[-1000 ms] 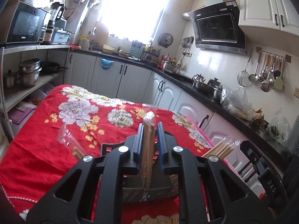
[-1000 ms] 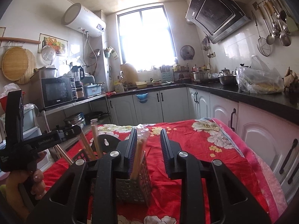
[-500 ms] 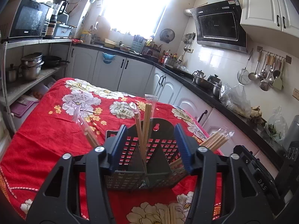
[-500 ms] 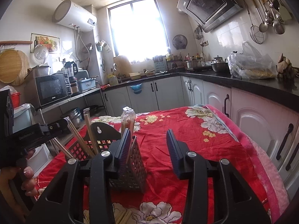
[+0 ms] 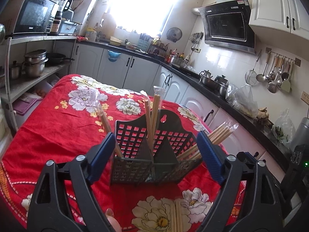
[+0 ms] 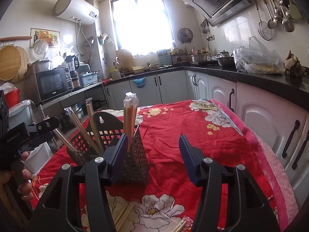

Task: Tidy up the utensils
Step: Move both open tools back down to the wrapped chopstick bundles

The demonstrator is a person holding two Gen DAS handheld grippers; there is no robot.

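A dark perforated plastic utensil caddy (image 5: 154, 160) stands on the red floral-clothed counter (image 5: 58, 127). Wrapped wooden chopsticks (image 5: 152, 114) stand inside its compartments; loose chopsticks (image 5: 176, 216) lie on the cloth before it.

A bright window (image 6: 142, 23) fills the far wall and washes the kitchen in daylight. White cabinets (image 5: 135, 71) with dark handles run beneath a black counter (image 6: 251, 75) that turns along the right wall. A range hood (image 5: 227, 27) hangs on white tiles, with ladles (image 5: 274, 75) on a rail beside it. On the left, a metal shelf (image 5: 38, 38) carries a microwave (image 5: 32, 14), with pots (image 5: 35, 61) below. A water heater (image 6: 75, 9) is mounted high. A red flowered cloth (image 5: 58, 127) covers the table.
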